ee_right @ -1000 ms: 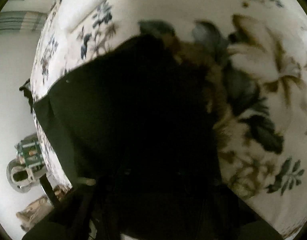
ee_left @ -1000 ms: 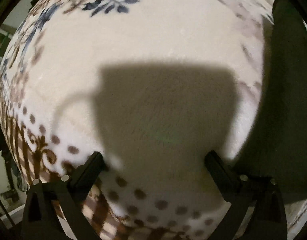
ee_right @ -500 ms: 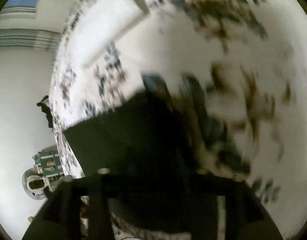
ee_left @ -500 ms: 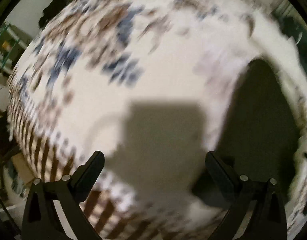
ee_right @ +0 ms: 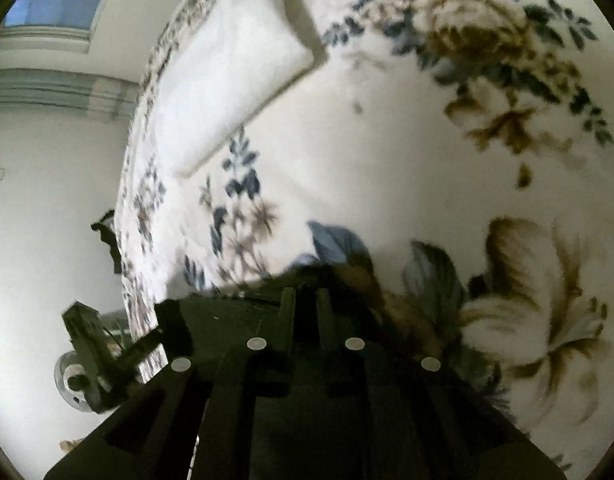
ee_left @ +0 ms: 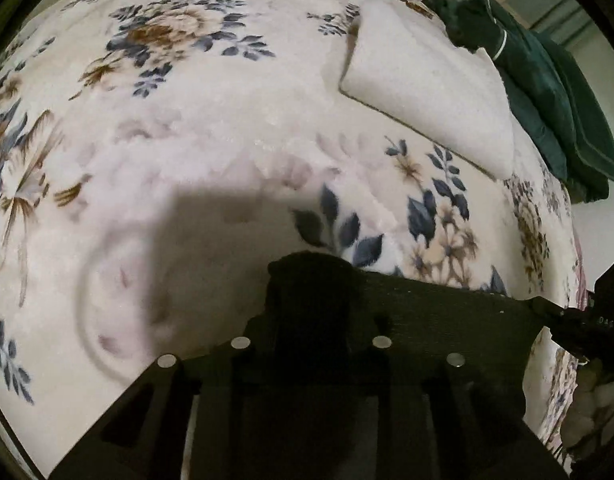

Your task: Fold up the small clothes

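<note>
**Both grippers clamped on a dark garment above the floral blanket**

Above a cream blanket (ee_left: 235, 128) printed with blue and brown flowers, the left gripper (ee_left: 311, 280) had its two fingers drawn together on a bunched fold of a small dark garment (ee_left: 447, 312). The cloth stretched taut from that pinch toward the right edge of the left wrist view, where the right gripper (ee_left: 587, 320) appeared, holding the other end. A blocky shadow of the tool lay on the blanket just left of the pinch.

From the right wrist view, the right gripper (ee_right: 307, 300) showed its fingers (ee_right: 287, 312) nearly touching, only a thin slit between them, with the dark garment (ee_right: 227, 316) pinched there and running left to the left gripper (ee_right: 107, 356). The garment hung between the two tools, close over the blanket (ee_right: 387, 160).

A white pillow (ee_left: 427, 84) lay farther back on the blanket, and a heap of dark green cloth (ee_left: 547, 92) sat just beyond it, at the blanket's far right edge.
</note>
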A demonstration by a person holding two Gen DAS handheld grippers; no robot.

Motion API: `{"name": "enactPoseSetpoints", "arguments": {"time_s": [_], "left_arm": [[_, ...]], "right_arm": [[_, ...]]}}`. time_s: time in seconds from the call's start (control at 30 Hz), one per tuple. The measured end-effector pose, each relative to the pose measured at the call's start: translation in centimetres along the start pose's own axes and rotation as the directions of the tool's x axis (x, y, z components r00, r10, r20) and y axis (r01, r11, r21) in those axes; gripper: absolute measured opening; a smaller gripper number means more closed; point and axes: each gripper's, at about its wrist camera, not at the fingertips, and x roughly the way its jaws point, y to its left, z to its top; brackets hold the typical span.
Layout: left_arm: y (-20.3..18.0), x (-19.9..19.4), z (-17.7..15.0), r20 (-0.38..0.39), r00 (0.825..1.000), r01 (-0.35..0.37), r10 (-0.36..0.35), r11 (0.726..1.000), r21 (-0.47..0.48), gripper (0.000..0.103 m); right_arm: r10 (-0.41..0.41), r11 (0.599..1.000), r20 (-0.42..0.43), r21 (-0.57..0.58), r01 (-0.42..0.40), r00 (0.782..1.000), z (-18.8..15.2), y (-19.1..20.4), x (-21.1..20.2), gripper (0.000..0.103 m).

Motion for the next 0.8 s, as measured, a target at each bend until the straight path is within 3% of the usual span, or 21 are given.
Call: {"name": "enactPoseSetpoints", "arguments": {"time_s": [0.13,0.2,0.23,0.3,0.33,0.37,0.47,0.6,0.73,0.77,0.8], "left_arm": [[1.0,0.3,0.4,-0.016,0.999,0.050,-0.051,0.997,-0.061,0.020],[1.5,-0.3,0.3,-0.030,0.997,0.063,-0.066,0.995,-0.083,0.024],[1.5,-0.9,0.2,-0.032,0.997,0.070,-0.073,0.994,-0.087,0.027],[1.4,-2.3,-0.5,-0.028,0.997,0.063,-0.066,0.994,-0.085,0.029],[1.3,-3.2,-0.9,-0.016,0.997,0.070,-0.071,0.994,-0.082,0.030],[1.4,-4.6,-1.8,0.003,0.997,0.074,-0.074,0.993,-0.090,0.038],[1.8,-7.0,-4.5,0.028,0.995,0.098,-0.095,0.988,-0.120,0.064],[2.3,-8.7,-9.2,0.010,1.000,0.019,-0.018,0.989,-0.146,0.064],[2.6,-8.4,-12.7,-0.042,0.999,-0.034,0.027,0.986,-0.163,0.064],[2.6,-8.0,-13.3,-0.058,0.998,-0.045,0.036,0.986,-0.163,0.064],[2.6,-7.6,-13.9,-0.071,0.997,-0.055,0.044,0.985,-0.162,0.064]], "right_arm": [[-0.058,0.998,-0.016,0.005,0.058,0.998,1.5,-0.2,1.5,0.007],[-0.078,0.996,-0.127,0.043,0.084,0.989,2.3,-1.4,3.3,0.010],[-0.068,0.995,-0.154,0.063,0.078,0.986,2.5,-1.6,3.6,0.016],[-0.004,0.993,-0.214,0.114,0.029,0.977,2.1,-2.3,2.5,0.053],[0.042,0.992,-0.223,0.127,-0.013,0.974,1.4,-2.4,1.6,0.057],[0.079,0.990,-0.245,0.131,-0.047,0.966,0.2,-2.6,0.1,0.057],[0.074,0.989,-0.323,0.144,-0.028,0.943,-3.9,-3.1,-1.7,0.058],[0.012,0.985,-0.412,0.162,0.060,0.911,-9.8,-4.4,-1.5,0.058],[-0.032,0.980,-0.443,0.161,0.115,0.896,-12.3,-5.0,1.5,0.058],[-0.048,0.978,-0.440,0.160,0.131,0.897,-12.5,-5.0,2.0,0.057],[-0.055,0.976,-0.419,0.170,0.138,0.906,-12.8,-4.8,2.0,0.051]]}}
